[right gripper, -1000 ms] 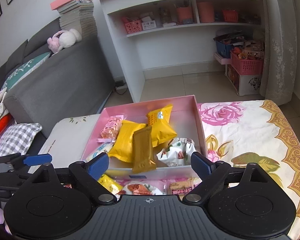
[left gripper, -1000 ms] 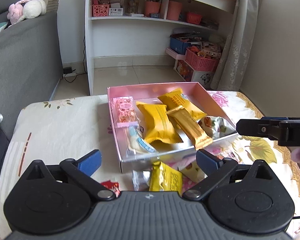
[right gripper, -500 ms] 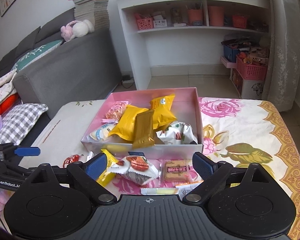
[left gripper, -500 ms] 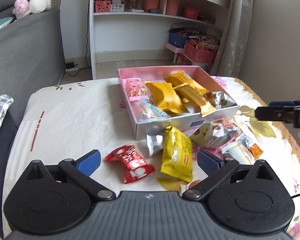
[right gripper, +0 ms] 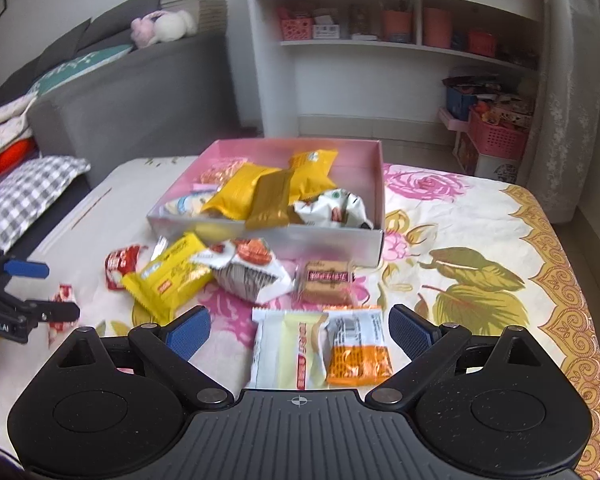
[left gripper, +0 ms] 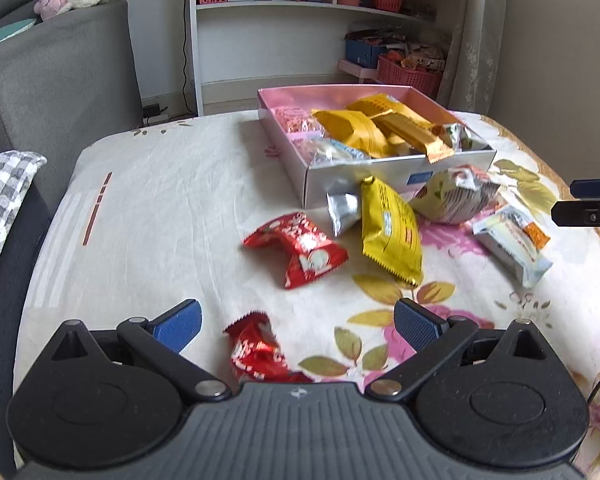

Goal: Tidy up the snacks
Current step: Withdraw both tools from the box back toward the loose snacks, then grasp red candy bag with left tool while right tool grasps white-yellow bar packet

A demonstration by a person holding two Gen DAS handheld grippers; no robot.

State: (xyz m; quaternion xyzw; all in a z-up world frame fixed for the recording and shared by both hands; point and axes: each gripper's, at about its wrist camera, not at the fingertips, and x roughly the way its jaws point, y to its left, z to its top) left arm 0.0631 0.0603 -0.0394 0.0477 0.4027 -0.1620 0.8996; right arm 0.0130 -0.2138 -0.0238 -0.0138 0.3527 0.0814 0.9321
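Floral cloth covers the tabletop (right gripper: pixel 480 216) on which all the snacks lie, with a grey sofa and white shelves behind. At its centre sits the pink box (right gripper: pixel 374 240), already holding several yellow, gold and white packets, while the loose ones lie spread before its near wall: a yellow packet (right gripper: pixel 168 276), a white nut packet (right gripper: pixel 248 272), a clear-wrapped biscuit (right gripper: pixel 326 282), a larger red packet (left gripper: pixel 300 248) and, nearest the right gripper (right gripper: pixel 300 332), a white and orange packet (right gripper: pixel 324 346). A small red candy (left gripper: pixel 256 350) lies between the fingers of the left gripper (left gripper: pixel 296 324). The step in hand looks like picking up loose snacks to put in the box. To do it well, each gripper should come down squarely over one packet, pinch it across its narrow width near the middle so the crinkly wrapper does not slip, and avoid dragging neighbours along; the white and orange packet and the red candy seem the handiest targets. The right jaws have just been opening and now stand wide apart, with that packet lying on the cloth between them, untouched by the pads. The left jaws are likewise spread wide, holding nothing, the candy on the cloth below them.
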